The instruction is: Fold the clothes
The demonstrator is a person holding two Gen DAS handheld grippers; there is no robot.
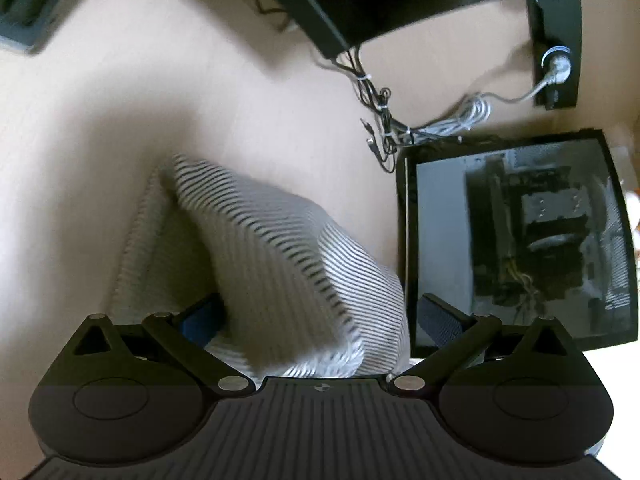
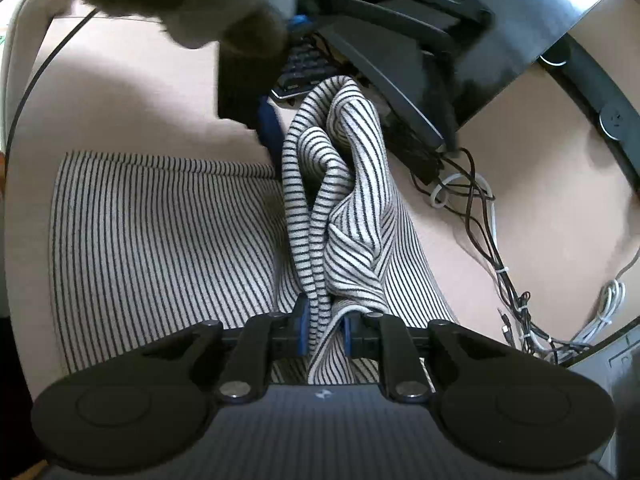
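A white garment with thin dark stripes [image 2: 160,232] lies partly flat on the beige table [image 2: 132,112]. One bunched fold of it [image 2: 348,216] rises from my right gripper [image 2: 324,320], which is shut on its near edge. In the left wrist view the same striped garment [image 1: 280,248] billows up between the wide-apart blue-padded fingers [image 1: 200,320] of my left gripper [image 1: 320,312], which is open. Seen from the right wrist view, the left gripper [image 2: 256,108] hangs at the fold's far end, held by a hand [image 2: 188,4].
A dark glass-sided computer case [image 1: 516,240] stands right of the garment. Tangled black and white cables [image 2: 476,208] run along the table behind it. A monitor stand [image 2: 384,64] and a keyboard [image 2: 300,68] sit at the far side.
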